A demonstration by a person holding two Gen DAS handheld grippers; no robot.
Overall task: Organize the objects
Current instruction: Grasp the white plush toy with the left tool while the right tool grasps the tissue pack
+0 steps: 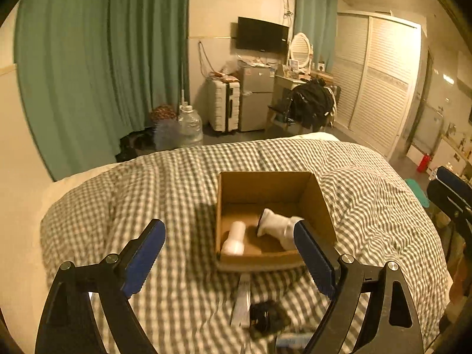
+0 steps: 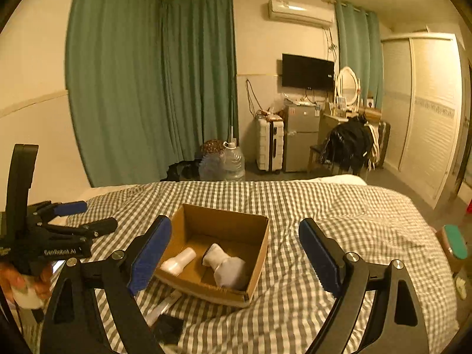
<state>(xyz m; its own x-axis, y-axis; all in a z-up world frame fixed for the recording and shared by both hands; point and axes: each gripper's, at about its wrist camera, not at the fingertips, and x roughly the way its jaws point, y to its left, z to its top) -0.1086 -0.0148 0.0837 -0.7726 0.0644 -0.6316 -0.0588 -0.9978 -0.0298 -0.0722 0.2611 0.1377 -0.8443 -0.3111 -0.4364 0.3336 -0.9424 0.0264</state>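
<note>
An open cardboard box [image 1: 265, 185] [image 2: 224, 221] sits on the checked bedspread. Inside lie a white bottle [image 1: 234, 237] [image 2: 178, 261] and a white cloth bundle [image 1: 278, 227] [image 2: 227, 267]. My left gripper [image 1: 230, 236] is open and empty, just short of the box's near edge; it also shows at the left of the right wrist view [image 2: 88, 215]. My right gripper [image 2: 236, 233] is open and empty, hovering in front of the box. A pale flat stick [image 1: 242, 301] [image 2: 163, 306] and a small dark object [image 1: 267, 315] [image 2: 169, 329] lie on the bed near the box.
The checked bedspread [image 1: 177, 183] [image 2: 324, 206] covers the bed. Beyond it are green curtains [image 1: 103, 73], water jugs [image 1: 188, 126], a white suitcase [image 1: 224, 104], a small fridge [image 1: 256, 97] and a chair with dark clothes [image 1: 312, 103]. A teal-topped item [image 2: 455, 242] stands at right.
</note>
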